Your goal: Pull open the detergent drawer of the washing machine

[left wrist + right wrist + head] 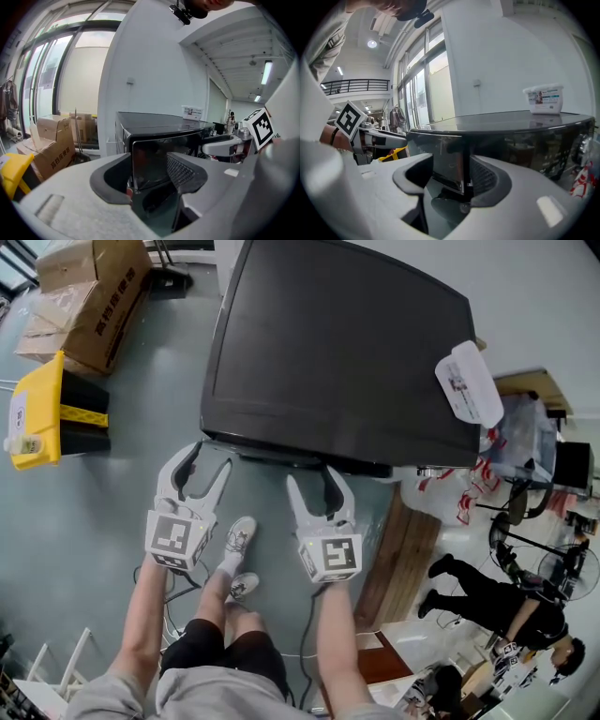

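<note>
The washing machine (337,343) is a dark, glossy box seen from above, its front edge facing me. My left gripper (200,470) hangs just before the front's left end, jaws open and empty. My right gripper (319,486) is open before the middle of the front edge, also empty. In the left gripper view the machine's upper front corner panel (154,150) shows between the open fingers (185,171), apart from them. In the right gripper view the dark front panel (445,159) and a vertical seam lie between the spread jaws, untouched. I cannot pick out the drawer's handle.
A white plastic tub (469,382) lies on the machine's top at the right. Cardboard boxes (89,296) and a yellow-and-black object (37,409) stand on the floor to the left. A wooden board (403,549) and a person (497,601) are at the right.
</note>
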A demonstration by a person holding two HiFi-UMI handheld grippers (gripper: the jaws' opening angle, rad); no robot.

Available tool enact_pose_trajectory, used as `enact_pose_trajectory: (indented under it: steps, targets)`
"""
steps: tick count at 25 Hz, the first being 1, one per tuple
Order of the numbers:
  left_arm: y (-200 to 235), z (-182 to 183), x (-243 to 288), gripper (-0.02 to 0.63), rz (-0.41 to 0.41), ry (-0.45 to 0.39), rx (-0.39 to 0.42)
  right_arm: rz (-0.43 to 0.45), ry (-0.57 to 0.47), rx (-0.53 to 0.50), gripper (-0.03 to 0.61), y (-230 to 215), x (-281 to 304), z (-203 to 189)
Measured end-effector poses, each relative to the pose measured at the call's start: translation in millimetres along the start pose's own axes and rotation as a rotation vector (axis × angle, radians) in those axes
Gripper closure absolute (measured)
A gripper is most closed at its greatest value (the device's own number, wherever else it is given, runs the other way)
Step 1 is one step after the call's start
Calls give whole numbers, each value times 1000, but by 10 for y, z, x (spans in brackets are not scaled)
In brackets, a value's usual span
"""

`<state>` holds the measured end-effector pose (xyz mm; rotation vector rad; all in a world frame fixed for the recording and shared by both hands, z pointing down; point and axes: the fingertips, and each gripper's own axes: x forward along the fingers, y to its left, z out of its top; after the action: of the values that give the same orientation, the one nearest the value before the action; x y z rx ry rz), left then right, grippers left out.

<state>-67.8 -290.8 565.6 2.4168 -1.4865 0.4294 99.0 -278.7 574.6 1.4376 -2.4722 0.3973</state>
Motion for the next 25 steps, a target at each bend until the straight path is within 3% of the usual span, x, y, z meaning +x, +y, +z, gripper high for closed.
enact_pose_trajectory:
  steps: [9,18,25]
  targets:
    - [40,42,45,383,3,-2,24,9,15,-63,345,82,117,33]
    - [99,35,31,437,37,-1,56,-66,25,-100,419,19,120,36]
    - [113,-2,-16,476,58,10,81,-79,27,-89,433,26,75,-9]
